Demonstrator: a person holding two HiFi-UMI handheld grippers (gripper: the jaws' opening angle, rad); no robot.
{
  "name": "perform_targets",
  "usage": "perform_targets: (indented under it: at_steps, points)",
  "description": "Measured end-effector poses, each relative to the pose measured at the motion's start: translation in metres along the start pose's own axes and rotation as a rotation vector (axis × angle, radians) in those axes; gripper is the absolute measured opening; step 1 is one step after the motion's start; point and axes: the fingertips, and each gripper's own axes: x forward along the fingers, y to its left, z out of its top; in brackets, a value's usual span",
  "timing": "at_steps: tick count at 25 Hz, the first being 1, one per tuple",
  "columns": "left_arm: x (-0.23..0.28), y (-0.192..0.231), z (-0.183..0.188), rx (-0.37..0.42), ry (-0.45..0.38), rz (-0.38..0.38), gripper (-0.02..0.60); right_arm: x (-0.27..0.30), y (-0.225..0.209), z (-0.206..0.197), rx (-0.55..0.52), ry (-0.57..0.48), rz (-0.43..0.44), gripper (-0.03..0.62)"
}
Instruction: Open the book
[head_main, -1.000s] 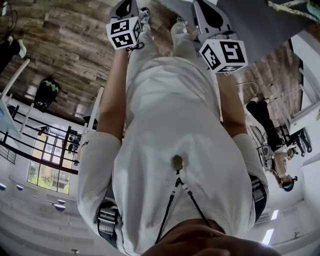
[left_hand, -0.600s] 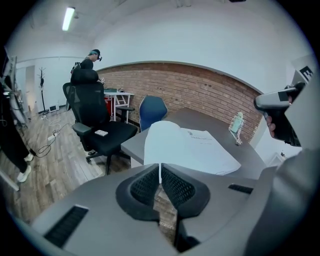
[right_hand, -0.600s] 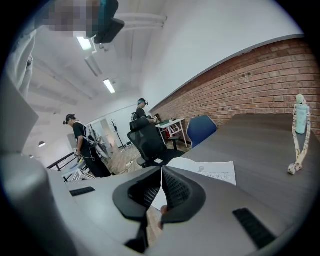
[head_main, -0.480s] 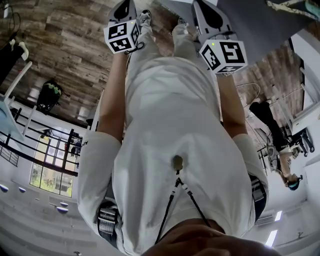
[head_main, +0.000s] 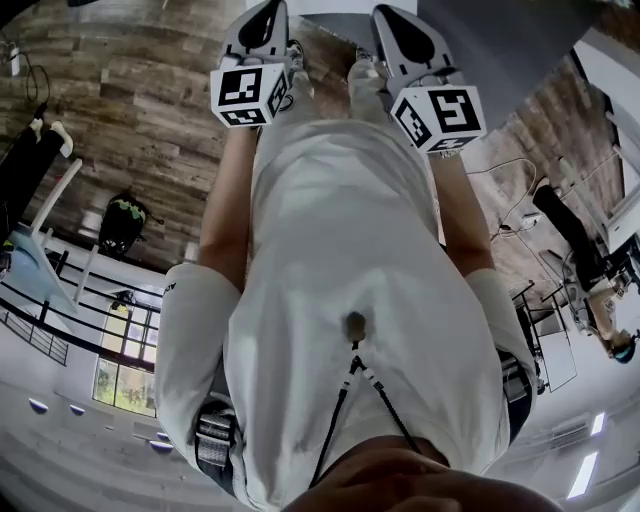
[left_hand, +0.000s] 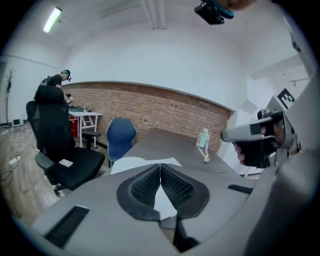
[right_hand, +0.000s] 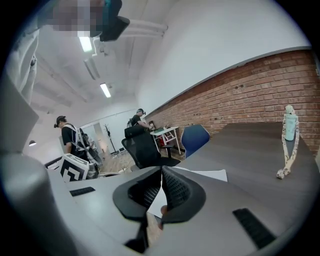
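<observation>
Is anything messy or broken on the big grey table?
Nothing stands out. The white book lies flat on the grey table, and the little figure stands upright farther back. No spill or damage shows. The left tool and the right tool are shut with nothing in them.

The right tongs (right_hand: 161, 172) hold their black ribbed jaws together, tip against tip, with nothing gripped. Just behind them the book (right_hand: 202, 175) lies flat on the grey surface (right_hand: 250, 150), showing a white page. A small pale figure (right_hand: 287, 142) stands at the far right. Beyond the edge stand a blue chair (right_hand: 194, 137) and a black chair (right_hand: 142, 147), in front of a brick wall (right_hand: 240, 100).
</observation>
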Motion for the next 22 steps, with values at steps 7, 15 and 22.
perform_targets:
  at_steps: [7, 15, 22]
  points:
    - [-0.011, -0.031, 0.055, 0.087, -0.097, -0.147, 0.023, -0.02, 0.011, 0.018, 0.025, -0.071, -0.083, 0.037]
    - [-0.041, -0.058, 0.113, 0.177, -0.181, -0.274, 0.022, -0.043, 0.031, 0.054, 0.064, -0.186, -0.153, 0.037]
    - [-0.078, -0.073, 0.143, 0.214, -0.208, -0.356, 0.023, -0.071, 0.06, 0.089, 0.015, -0.281, -0.205, 0.037]
